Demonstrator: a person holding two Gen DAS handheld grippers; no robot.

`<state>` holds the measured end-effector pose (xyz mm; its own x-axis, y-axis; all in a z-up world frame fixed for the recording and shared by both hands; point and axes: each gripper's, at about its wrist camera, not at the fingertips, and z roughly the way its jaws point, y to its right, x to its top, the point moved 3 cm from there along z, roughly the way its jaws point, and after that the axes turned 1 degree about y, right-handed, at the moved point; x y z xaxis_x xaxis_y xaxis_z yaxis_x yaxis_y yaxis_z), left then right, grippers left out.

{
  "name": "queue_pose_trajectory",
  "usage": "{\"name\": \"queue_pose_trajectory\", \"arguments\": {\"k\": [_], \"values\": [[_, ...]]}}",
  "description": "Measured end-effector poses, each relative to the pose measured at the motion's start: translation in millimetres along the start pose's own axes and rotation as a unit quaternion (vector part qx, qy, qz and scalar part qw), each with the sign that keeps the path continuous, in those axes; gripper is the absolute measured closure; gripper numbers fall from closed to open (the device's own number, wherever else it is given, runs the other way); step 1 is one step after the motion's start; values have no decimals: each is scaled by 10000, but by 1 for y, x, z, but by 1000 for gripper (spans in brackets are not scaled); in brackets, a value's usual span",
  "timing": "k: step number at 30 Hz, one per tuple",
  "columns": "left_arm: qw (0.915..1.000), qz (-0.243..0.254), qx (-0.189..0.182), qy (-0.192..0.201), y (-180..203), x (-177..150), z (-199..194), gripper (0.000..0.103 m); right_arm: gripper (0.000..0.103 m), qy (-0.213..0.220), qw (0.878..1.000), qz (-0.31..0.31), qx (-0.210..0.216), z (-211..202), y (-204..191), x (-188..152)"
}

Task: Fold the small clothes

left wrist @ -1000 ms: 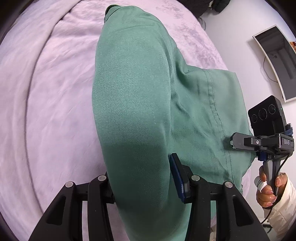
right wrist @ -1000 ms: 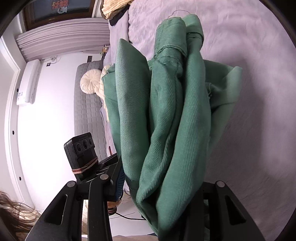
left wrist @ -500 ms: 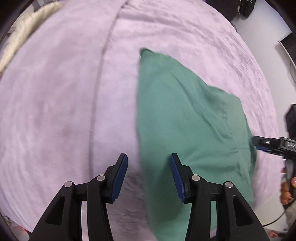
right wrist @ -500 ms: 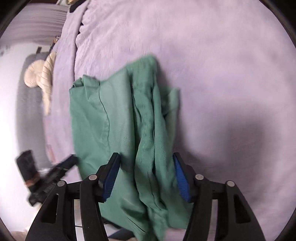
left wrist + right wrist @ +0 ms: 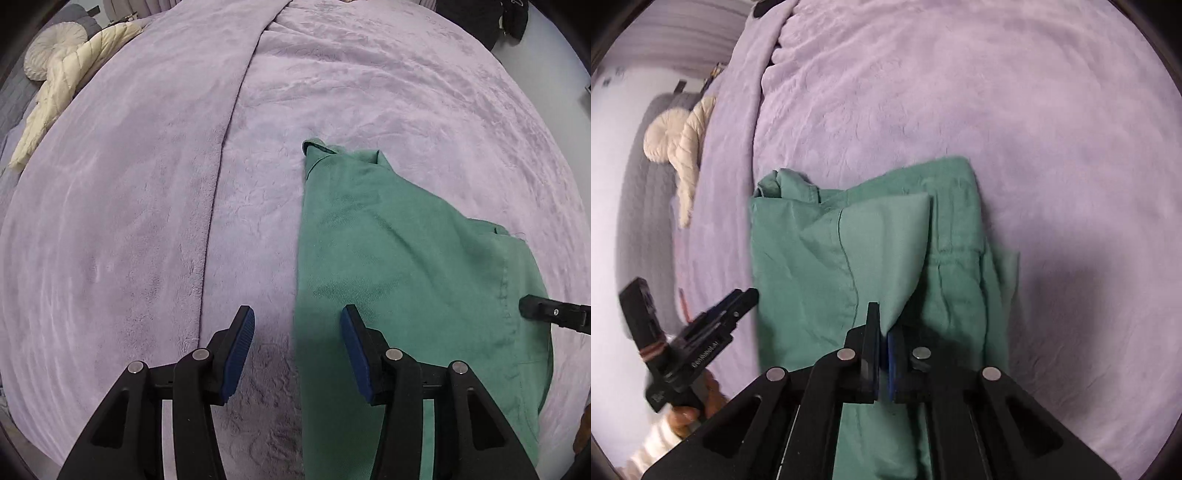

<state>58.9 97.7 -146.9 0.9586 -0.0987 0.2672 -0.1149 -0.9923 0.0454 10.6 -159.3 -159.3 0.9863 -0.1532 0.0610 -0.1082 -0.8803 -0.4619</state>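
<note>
Green garment (image 5: 406, 266) lay spread on the lilac blanket (image 5: 147, 221), filling the lower right of the left wrist view and the lower centre of the right wrist view (image 5: 820, 277). Blanket (image 5: 997, 110) covered nearly the whole frame in both views. Left gripper (image 5: 297, 339) was at bottom centre of its view, jaws about half open, blue pads (image 5: 240, 350) clearly apart, nothing clamped; the left pad sat over bare blanket, the right pad over the garment's left edge, with that edge running up between them. Whether the right pad touched the cloth couldn't be told. Right gripper (image 5: 882, 332) at bottom centre of its view had just snapped closed, jaws pinched tight on a raised fold of the garment that stood up in a pale green peak above the fingertips. Rest of the garment lay flat, with a stitched seam curving left of the pinched fold and a bunched hem at its upper left corner. In the left wrist view the right gripper's tip (image 5: 546, 314) poked in at the right edge, over the garment. In the right wrist view the left gripper (image 5: 738, 299) showed at lower left, blurred, held by a hand (image 5: 690, 406) in a white sleeve (image 5: 653, 443). Cream cushion (image 5: 55, 48) and quilted cream item (image 5: 66, 85) sat at the upper left, off the garment.
</note>
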Motion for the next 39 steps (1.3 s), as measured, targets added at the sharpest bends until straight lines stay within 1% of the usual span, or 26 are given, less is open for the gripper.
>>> {"name": "queue_pose_trajectory", "arguments": {"k": [1, 2, 3, 5, 8, 10, 11, 13, 16, 18, 19, 20, 21, 22, 23, 25, 27, 28, 31, 32, 34, 36, 37, 39], "values": [[10000, 34, 16, -15, 3, 1, 6, 52, 100, 10, 9994, -181, -281, 4, 0, 5], [9999, 106, 74, -32, 5, 1, 10, 49, 100, -64, 9990, -191, -397, 8, 8, 8], [9997, 194, 171, -4, 7, 0, 11, 45, 100, -195, 9990, -67, -406, 18, 16, 11], [9991, 322, 256, 50, 9, -1, 8, 45, 100, -293, 9990, 63, -345, 25, 28, 12], [9996, 259, 124, -48, 4, -4, -6, 45, 100, -204, 9992, 110, -341, 17, 27, 8], [9995, 290, 99, -95, 0, -12, -19, 45, 95, -124, 9992, 51, -372, 0, 24, 1], [9994, 337, 44, -116, -2, -19, -26, 45, 93, -74, 9993, -30, -361, -11, 21, -5], [9987, 462, -100, -201, -3, -36, -39, 45, 92, -63, 9995, -198, -228, -31, 15, -22], [9966, 678, -263, -381, -1, -69, -55, 45, 92, -205, 9989, -408, 65, -53, 3, -60], [9947, 802, -270, -578, 4, -95, -56, 45, 92, -358, 9977, -523, 246, -55, -6, -87], [9937, 849, -241, -688, 6, -107, -53, 45, 92, -497, 9969, -518, 313, -50, -8, -98], [9935, 876, -172, -713, 7, -116, -49, 44, 92, -642, 9962, -465, 352, -42, -5, -108], [9937, 880, -78, -688, 7, -122, -45, 37, 92, -786, 9957, -353, 334, -32, 1, -116], [9944, 825, 4, -656, 5, -125, -42, 32, 92, -921, 9951, -235, 283, -20, 10, -122], [9955, 687, 21, -654, 2, -125, -41, 22, 96, -1075, 9940, -100, 174, -6, 22, -128], [9955, 454, -149, -813, -2, -122, -39, 21, 97, -1285, 9914, 192, 157, 9, 39, -134], [9955, 461, -141, -817, -3, -119, -41, 21, 97, -1295, 9904, 378, 289, 5, 46, -133], [9954, 527, -104, -789, -1, -118, -43, 21, 96, -1280, 9907, 347, 306, 0, 45, -132], [9951, 616, -25, -769, 2, -114, -47, 21, 95, -1237, 9921, 122, 161, -11, 37, -125], [9953, 595, -25, -763, 3, -113, -49, 21, 93, -1226, 9923, 94, 144, -13, 34, -124], [9957, 544, -59, -746, 2, -109, -49, 21, 79, -1145, 9933, 27, 124, -23, 32, -125], [9959, 553, -26, -711, 2, -105, -53, 21, 42, -1023, 9947, -47, 128, -36, 27, -125], [9959, 568, -18, -704, 2, -103, -54, 21, 37, -961, 9952, -101, 141, -40, 23, -124], [9956, 573, 1, -737, -1, -100, -55, 21, 36, -883, 9958, -232, 90, -44, 14, -121]]}}
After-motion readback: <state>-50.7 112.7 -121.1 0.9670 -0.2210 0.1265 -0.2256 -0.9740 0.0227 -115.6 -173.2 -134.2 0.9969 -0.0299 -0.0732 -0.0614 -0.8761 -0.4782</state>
